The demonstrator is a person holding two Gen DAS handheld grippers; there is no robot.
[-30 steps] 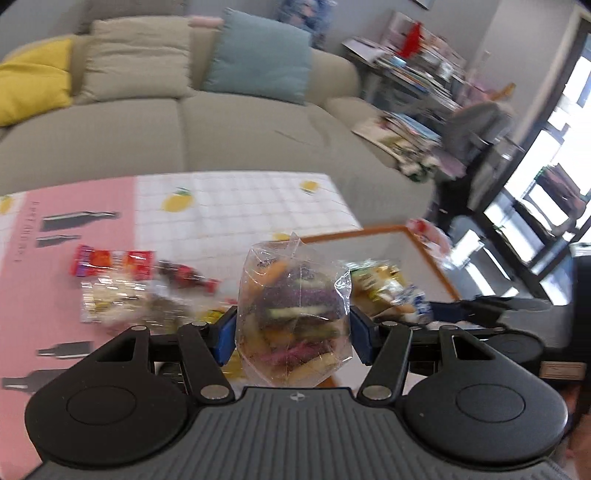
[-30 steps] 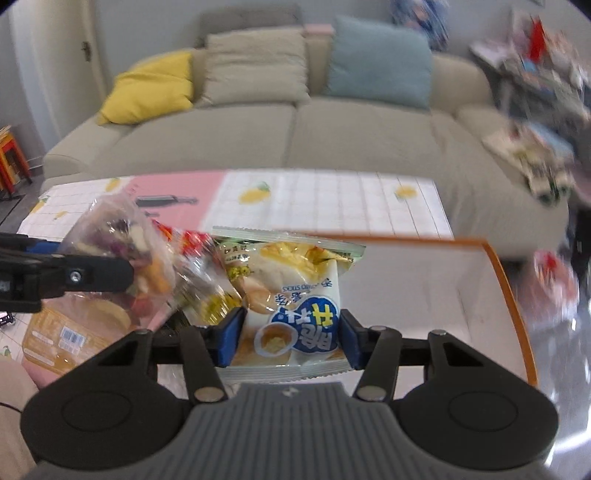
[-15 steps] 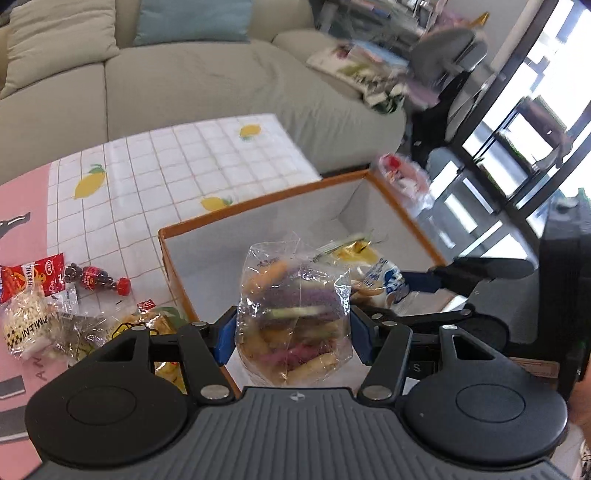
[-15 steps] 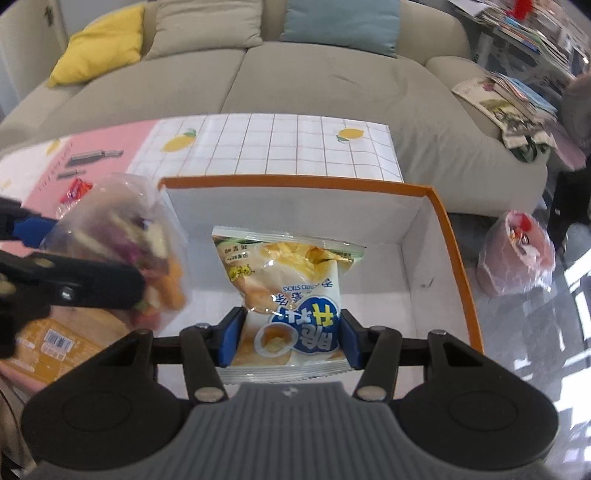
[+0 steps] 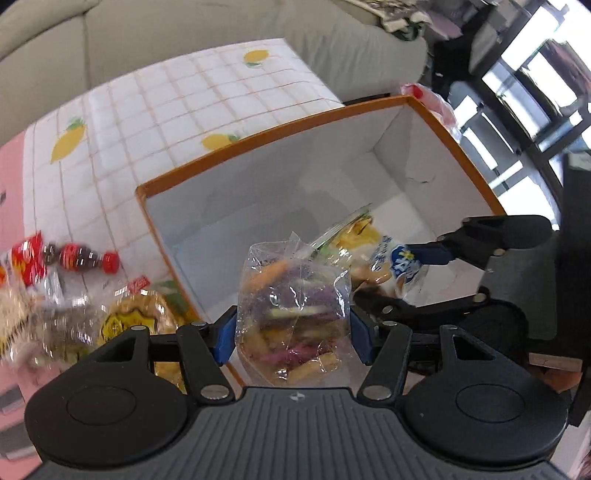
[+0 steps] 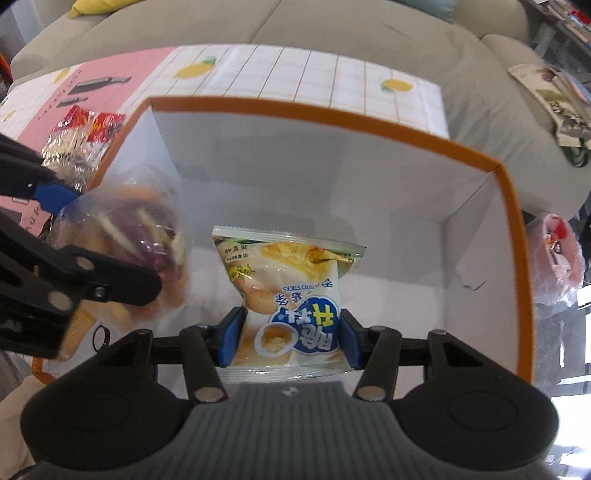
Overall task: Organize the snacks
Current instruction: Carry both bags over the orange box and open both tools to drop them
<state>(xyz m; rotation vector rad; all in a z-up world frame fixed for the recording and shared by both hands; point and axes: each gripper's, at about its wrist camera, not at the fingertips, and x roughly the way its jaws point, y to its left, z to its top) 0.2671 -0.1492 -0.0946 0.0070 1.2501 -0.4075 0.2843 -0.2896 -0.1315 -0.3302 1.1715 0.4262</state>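
My left gripper (image 5: 293,338) is shut on a clear bag of coloured vegetable chips (image 5: 291,306), held over the near left part of an orange-rimmed box with white inner walls (image 5: 280,162). My right gripper (image 6: 290,341) is shut on a white, yellow and blue potato stick packet (image 6: 291,288), hanging inside the same box (image 6: 369,177). Seen from the right wrist, the chips bag (image 6: 147,229) and the left gripper's fingers (image 6: 92,280) sit at the left. In the left wrist view the potato stick packet (image 5: 388,254) shows just right of the chips bag. The box floor under both is bare.
Loose snacks lie on the tablecloth left of the box: a red packet (image 5: 26,254), a small cola-bottle candy (image 5: 83,256), a yellow round-label pack (image 5: 136,321). More red wrappers (image 6: 88,129) show by the box's left wall. A grey sofa (image 6: 332,26) stands behind, and a red and white plastic bag (image 6: 557,258) hangs right.
Both grippers have tipped downward and sunk from above the table to over and into the box, each keeping its bag. The sofa has slid out of the top of both views.
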